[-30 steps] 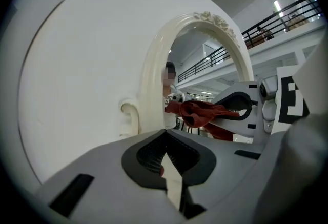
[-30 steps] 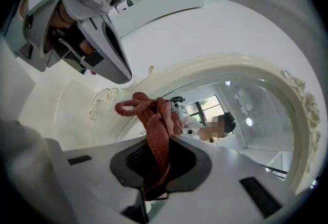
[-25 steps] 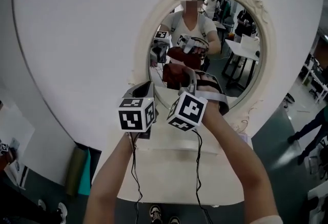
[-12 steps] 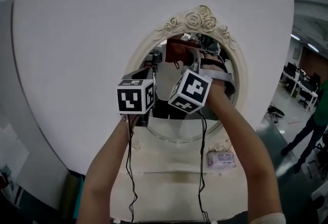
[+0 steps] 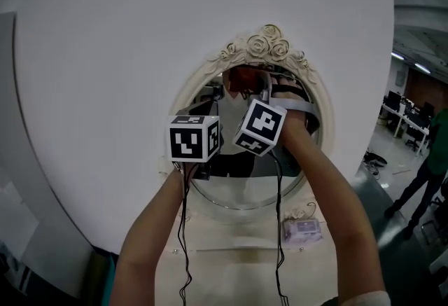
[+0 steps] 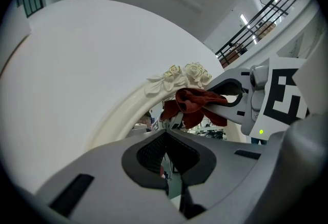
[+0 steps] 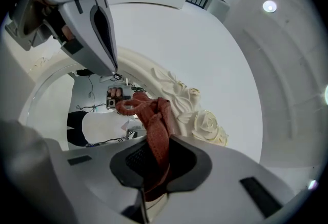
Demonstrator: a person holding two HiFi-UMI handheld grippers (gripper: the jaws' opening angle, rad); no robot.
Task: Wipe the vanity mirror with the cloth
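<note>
The oval vanity mirror (image 5: 245, 182) has a cream carved frame with roses (image 5: 264, 43) at its top. A dark red cloth (image 5: 243, 78) is bunched against the top of the glass, just under the roses. My right gripper (image 7: 152, 160) is shut on the cloth (image 7: 154, 123), which sticks out past its jaws towards the frame (image 7: 202, 125). My left gripper (image 6: 165, 138) is shut with nothing in it, held beside the right one and aimed at the mirror's left part. From the left gripper view the cloth (image 6: 197, 105) hangs from the right gripper's jaws below the roses (image 6: 185, 72).
A cream vanity top (image 5: 231, 259) lies below the mirror, with a small pale packet (image 5: 302, 230) on its right side. A white rounded panel (image 5: 105, 87) backs the mirror. A person (image 5: 434, 157) stands in the office space at far right.
Both grippers rose from the mirror's lower half to its top. The cloth moved up the glass to just under the rose crest, and the head view tilted up.
</note>
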